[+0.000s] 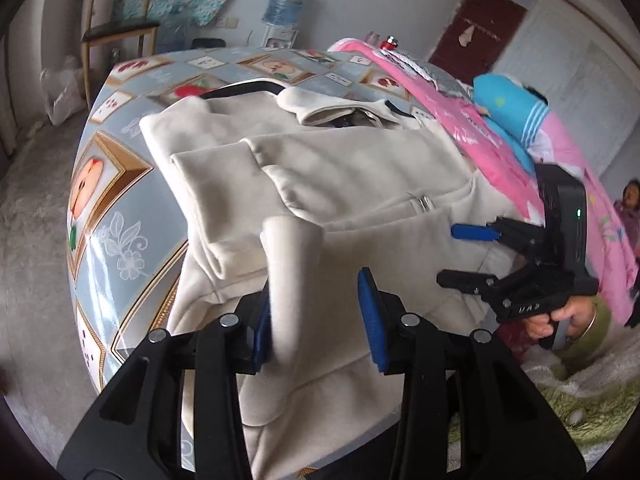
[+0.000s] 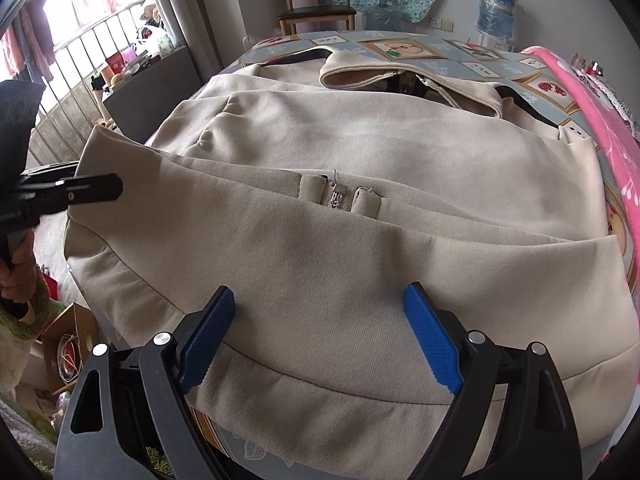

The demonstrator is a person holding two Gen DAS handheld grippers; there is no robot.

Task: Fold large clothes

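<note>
A large beige zip jacket (image 1: 344, 176) lies on the table, sleeves folded in, collar at the far end; it also shows in the right wrist view (image 2: 360, 208). Its zipper pull (image 2: 338, 197) sits mid-front. My left gripper (image 1: 316, 320) has its blue pads apart, with a raised fold of the beige hem (image 1: 290, 264) standing between them against the left pad. In the right wrist view the left gripper (image 2: 96, 190) is at the jacket's left corner. My right gripper (image 2: 320, 336) is open over the jacket's near hem; it also shows in the left wrist view (image 1: 460, 256).
The table (image 1: 116, 216) has a blue-grey patterned cloth. A pink blanket (image 1: 500, 148) and a blue soft toy (image 1: 508, 108) lie along the right side. A wooden chair (image 1: 116, 28) and a water dispenser (image 1: 286, 0) stand behind. A cardboard box (image 2: 68, 344) sits on the floor.
</note>
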